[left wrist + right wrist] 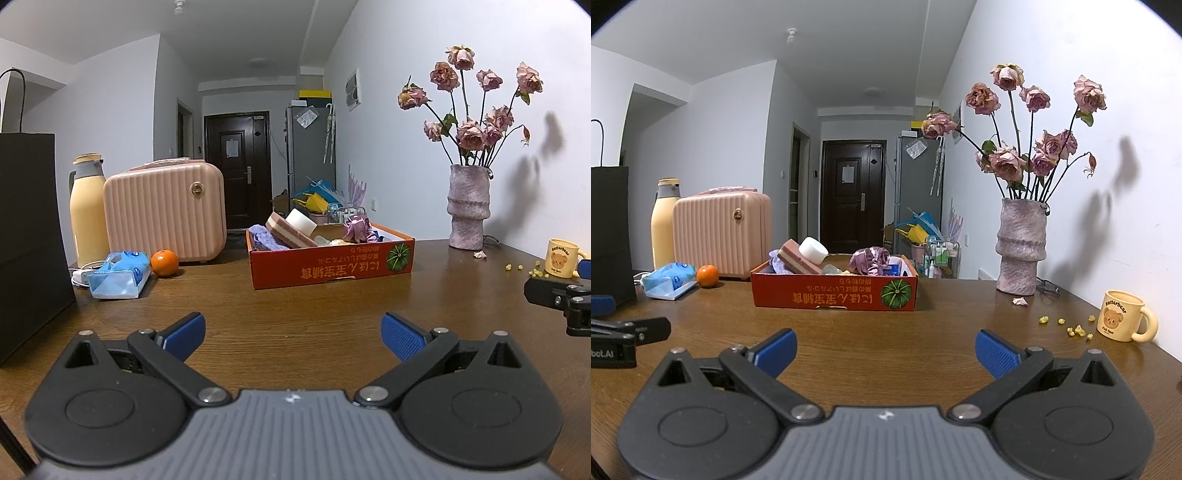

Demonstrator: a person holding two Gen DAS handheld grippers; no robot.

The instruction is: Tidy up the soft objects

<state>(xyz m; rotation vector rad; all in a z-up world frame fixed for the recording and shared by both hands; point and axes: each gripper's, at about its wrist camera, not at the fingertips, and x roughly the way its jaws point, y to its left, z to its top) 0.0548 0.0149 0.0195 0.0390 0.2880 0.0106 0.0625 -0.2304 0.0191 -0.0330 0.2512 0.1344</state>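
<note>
Brown wooden table, white walls, dark door at hallway end. Red cardboard box mid-table holds striped sponge, white foam block, purple satin scrunchie, lavender cloth. Right view alone shows whole bear mug. Left gripper and right gripper spread wide, empty, above bare table.

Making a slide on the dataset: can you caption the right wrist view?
Open right claw hovers over the wooden table, facing a red cardboard box of soft items, beside a vase of dried roses.
</note>
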